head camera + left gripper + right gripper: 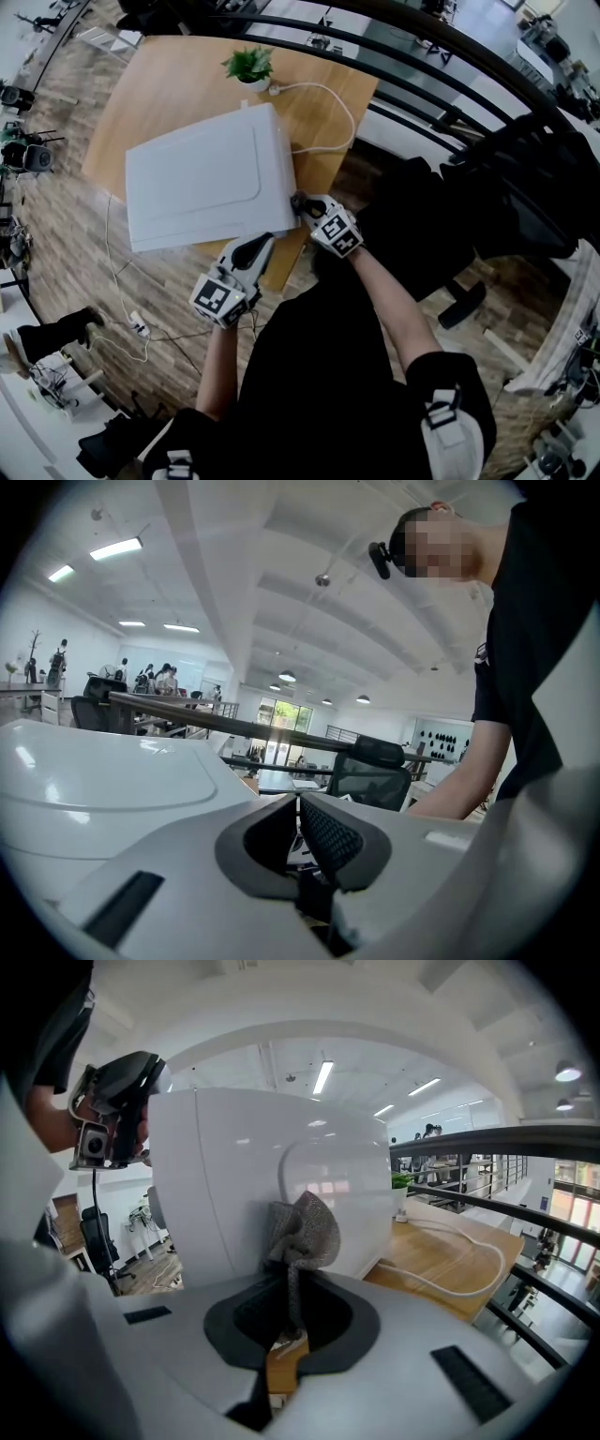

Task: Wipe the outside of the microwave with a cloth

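The white microwave stands on a wooden table. My right gripper is at its right side wall, shut on a crumpled grey cloth. The cloth touches the white wall in the right gripper view, and in the head view it is hidden behind the gripper. My left gripper sits at the microwave's near edge, jaws together with nothing between them. In the left gripper view the microwave's top panel spreads to the left of the left gripper. The left gripper also shows beyond the microwave's corner.
A small potted plant and a looping white cable lie on the table behind the microwave. A black railing runs past the table's far side. A black office chair stands at my right. Cables trail on the floor.
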Motion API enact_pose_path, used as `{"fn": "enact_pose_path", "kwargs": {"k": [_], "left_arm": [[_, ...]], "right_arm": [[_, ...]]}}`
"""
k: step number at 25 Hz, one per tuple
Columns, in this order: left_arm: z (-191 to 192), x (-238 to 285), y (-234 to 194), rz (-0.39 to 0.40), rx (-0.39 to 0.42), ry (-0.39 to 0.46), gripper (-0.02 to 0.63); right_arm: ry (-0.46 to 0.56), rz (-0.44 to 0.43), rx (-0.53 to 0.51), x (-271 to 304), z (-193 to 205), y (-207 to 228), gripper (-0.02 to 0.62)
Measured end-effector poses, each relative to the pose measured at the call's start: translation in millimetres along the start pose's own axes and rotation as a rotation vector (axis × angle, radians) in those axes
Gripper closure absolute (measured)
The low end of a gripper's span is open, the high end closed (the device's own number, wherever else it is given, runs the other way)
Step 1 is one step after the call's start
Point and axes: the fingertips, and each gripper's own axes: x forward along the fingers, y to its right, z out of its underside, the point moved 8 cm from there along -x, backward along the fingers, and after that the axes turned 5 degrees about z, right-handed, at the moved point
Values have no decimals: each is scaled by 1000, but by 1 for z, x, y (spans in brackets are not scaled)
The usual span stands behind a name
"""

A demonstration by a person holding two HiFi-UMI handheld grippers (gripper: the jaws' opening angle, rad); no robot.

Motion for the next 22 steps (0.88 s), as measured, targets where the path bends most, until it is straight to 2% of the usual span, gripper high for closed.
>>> {"fn": "enact_pose_path", "kwargs": {"k": [16,22], "left_arm": [[-5,-1,-30,-56,-27,7,595],[-16,4,-32,-60,-46,45,595]], "right_arm": [[-2,27,-3,40,-27,53,583],[-21,33,-4,58,-28,72,583]]}}
